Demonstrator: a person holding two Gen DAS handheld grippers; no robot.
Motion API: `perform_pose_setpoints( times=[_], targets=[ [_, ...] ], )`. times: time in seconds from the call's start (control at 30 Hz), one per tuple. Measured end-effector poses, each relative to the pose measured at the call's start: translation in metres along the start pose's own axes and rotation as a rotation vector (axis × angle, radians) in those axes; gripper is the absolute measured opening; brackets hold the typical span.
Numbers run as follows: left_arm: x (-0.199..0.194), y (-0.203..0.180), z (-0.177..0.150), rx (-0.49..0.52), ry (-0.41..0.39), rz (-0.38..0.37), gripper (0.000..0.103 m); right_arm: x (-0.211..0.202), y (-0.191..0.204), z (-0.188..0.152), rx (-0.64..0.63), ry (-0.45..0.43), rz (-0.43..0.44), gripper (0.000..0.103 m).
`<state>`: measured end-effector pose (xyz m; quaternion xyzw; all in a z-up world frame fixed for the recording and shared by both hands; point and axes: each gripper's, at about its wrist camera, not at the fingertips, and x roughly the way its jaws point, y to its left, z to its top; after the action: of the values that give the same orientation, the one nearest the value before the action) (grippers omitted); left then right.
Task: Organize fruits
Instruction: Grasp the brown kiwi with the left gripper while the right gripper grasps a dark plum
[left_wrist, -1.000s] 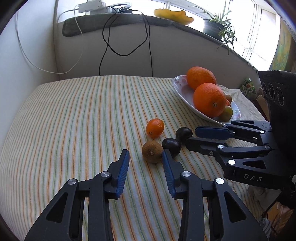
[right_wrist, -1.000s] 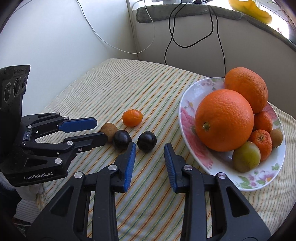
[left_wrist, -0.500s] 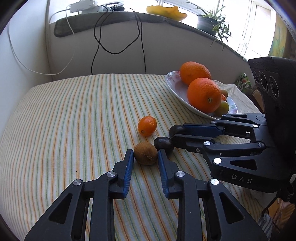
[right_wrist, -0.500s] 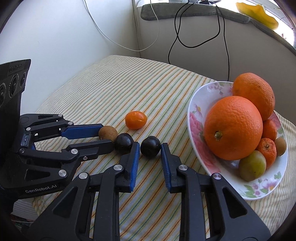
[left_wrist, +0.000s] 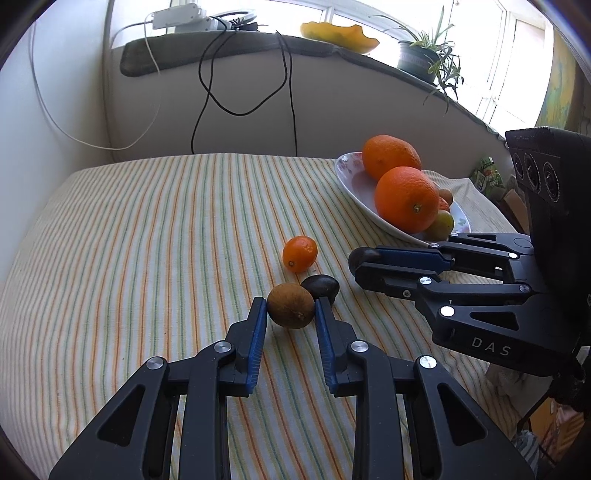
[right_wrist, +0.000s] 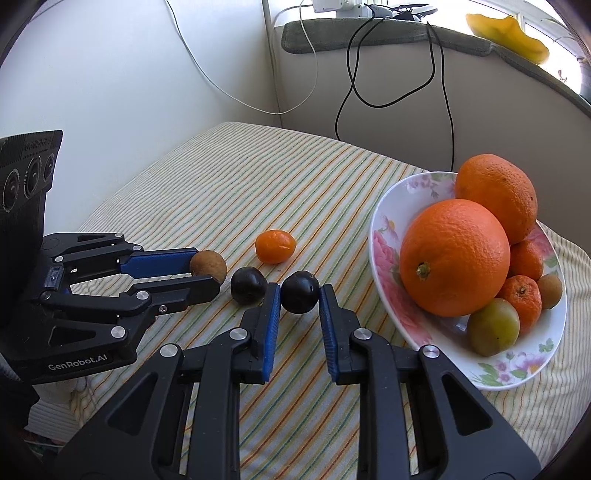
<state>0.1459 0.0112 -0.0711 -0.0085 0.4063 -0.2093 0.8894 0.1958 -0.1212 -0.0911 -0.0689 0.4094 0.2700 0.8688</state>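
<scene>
On the striped cloth lie a brown kiwi-like fruit (left_wrist: 290, 310), a small tangerine (left_wrist: 300, 254) and two dark plums. My left gripper (left_wrist: 290, 301) is shut on the brown fruit, its blue pads touching both sides; the fruit rests on the cloth. One plum (left_wrist: 320, 286) lies loose just behind it. In the right wrist view my right gripper (right_wrist: 299, 290) is shut on the other plum (right_wrist: 300, 292), also resting on the cloth. The floral bowl (right_wrist: 380, 236) to the right holds two big oranges (right_wrist: 454, 254) and several small fruits.
Black and white cables (left_wrist: 221, 103) hang down the wall behind the table. A sill above carries a yellow dish (left_wrist: 338, 35) and a potted plant (left_wrist: 424, 59). The two grippers sit close, side by side, near the table's front edge.
Both grippers moved forward and their jaws narrowed: the left one closed around the brown fruit, the right one around a dark plum. The fruits stayed on the cloth.
</scene>
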Motion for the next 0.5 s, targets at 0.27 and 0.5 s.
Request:
perform_pose_setpoints(
  times=[0.27, 0.5],
  targets=[
    [-0.015, -0.009, 0.005, 0.013, -0.036, 0.003, 0.025, -0.018, -0.001, -0.006, 0.020, -0.034, 0.023, 0.022],
    [-0.020, -0.025, 0.012, 0.028, -0.059, -0.014, 0.025, -0.037, -0.005, -0.012, 0.030, -0.061, 0.024, 0.022]
  ],
)
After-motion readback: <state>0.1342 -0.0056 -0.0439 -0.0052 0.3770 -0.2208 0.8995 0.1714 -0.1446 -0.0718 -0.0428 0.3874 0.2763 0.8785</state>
